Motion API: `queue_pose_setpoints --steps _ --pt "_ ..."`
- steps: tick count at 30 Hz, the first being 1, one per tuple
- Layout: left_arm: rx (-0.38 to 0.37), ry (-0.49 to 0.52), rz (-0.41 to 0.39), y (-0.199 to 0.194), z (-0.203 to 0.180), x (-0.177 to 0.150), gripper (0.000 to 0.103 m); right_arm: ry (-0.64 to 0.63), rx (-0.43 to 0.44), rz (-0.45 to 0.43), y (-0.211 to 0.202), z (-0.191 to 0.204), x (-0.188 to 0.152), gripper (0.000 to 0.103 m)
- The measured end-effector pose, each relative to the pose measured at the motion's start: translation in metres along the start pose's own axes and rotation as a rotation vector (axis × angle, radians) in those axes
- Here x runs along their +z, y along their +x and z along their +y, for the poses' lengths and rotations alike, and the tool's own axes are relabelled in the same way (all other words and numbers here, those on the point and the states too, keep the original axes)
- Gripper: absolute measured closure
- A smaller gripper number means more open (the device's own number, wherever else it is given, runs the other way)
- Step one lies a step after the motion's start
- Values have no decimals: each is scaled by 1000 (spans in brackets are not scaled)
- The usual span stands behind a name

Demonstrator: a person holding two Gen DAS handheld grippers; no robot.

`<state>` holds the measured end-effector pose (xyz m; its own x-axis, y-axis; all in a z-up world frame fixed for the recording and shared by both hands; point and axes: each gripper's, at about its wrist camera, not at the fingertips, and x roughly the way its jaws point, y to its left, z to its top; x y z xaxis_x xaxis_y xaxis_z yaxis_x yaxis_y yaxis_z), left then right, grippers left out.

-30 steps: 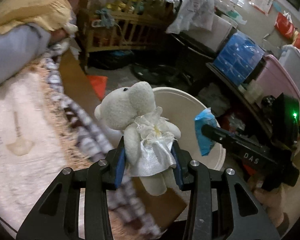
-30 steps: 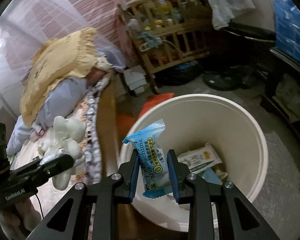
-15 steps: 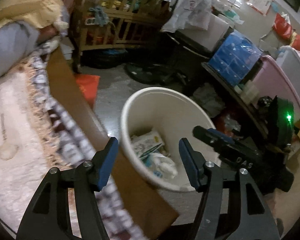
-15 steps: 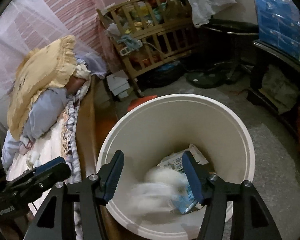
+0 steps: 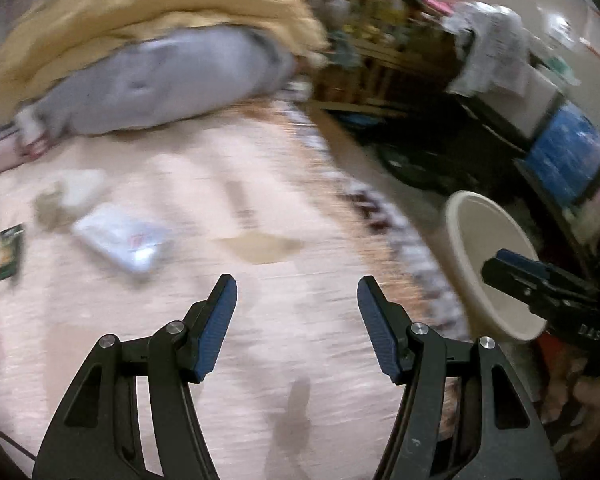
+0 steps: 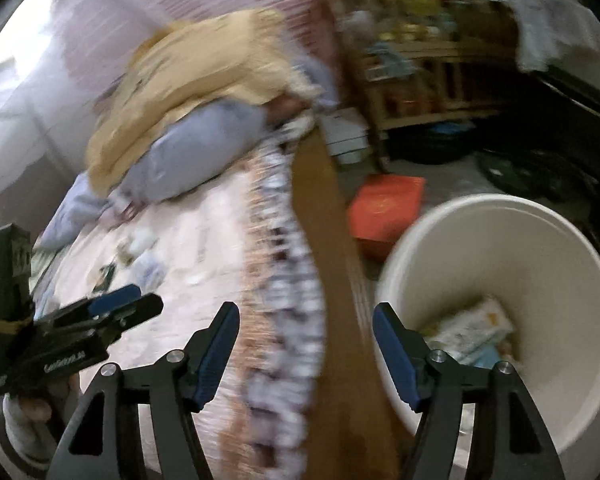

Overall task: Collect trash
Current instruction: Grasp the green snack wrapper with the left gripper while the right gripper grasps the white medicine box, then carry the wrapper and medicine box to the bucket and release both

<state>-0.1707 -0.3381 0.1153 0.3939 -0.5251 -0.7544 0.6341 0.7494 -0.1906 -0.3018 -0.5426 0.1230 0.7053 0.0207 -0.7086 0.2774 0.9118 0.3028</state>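
Beside the bed (image 5: 292, 320) stood the bin (image 6: 540, 240), with some wrappers (image 6: 472, 336) already inside. Both the left gripper (image 5: 296, 304) and the right gripper (image 6: 306, 332) had their fingers spread and empty, the right having just opened. On the bed a clear packet (image 5: 120, 240) and a dark wrapper (image 5: 9, 254) were left to collect.

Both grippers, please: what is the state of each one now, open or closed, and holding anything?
Left gripper: open, holding nothing, jaws just opened.
Right gripper: open, holding nothing, jaws just opened.
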Motion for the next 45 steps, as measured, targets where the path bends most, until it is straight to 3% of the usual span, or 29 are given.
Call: queue_pose_setpoints --steps 7,13,19,24,33,36,37,38,40,41,45 --pt "140 -126 -24 -23 104 -10 41 -156 127 100 67 86 12 36" --pt "247 -226 -27 -26 184 -16 41 -320 183 162 125 163 25 35" --pt "320 -299 -40 -21 253 -13 41 -441 174 179 177 214 41 29" --pt "339 -349 -37 -10 293 -9 41 -518 128 225 213 232 45 28" --pt "317 -386 7 25 320 0 41 -526 117 279 251 236 45 28" --pt "313 -400 31 37 325 -1 41 -510 120 265 249 235 45 51" --pt "293 -410 35 40 327 -3 42 -500 125 261 246 233 44 51" --pt "272 -413 35 42 328 -4 44 -493 127 258 243 232 43 51" --pt "259 -404 31 41 327 -7 72 -488 128 236 231 227 41 51" --pt "256 -399 36 41 325 -7 76 -483 132 222 224 225 40 51" --pt "220 -370 10 28 311 -10 79 -439 151 166 188 207 40 51"
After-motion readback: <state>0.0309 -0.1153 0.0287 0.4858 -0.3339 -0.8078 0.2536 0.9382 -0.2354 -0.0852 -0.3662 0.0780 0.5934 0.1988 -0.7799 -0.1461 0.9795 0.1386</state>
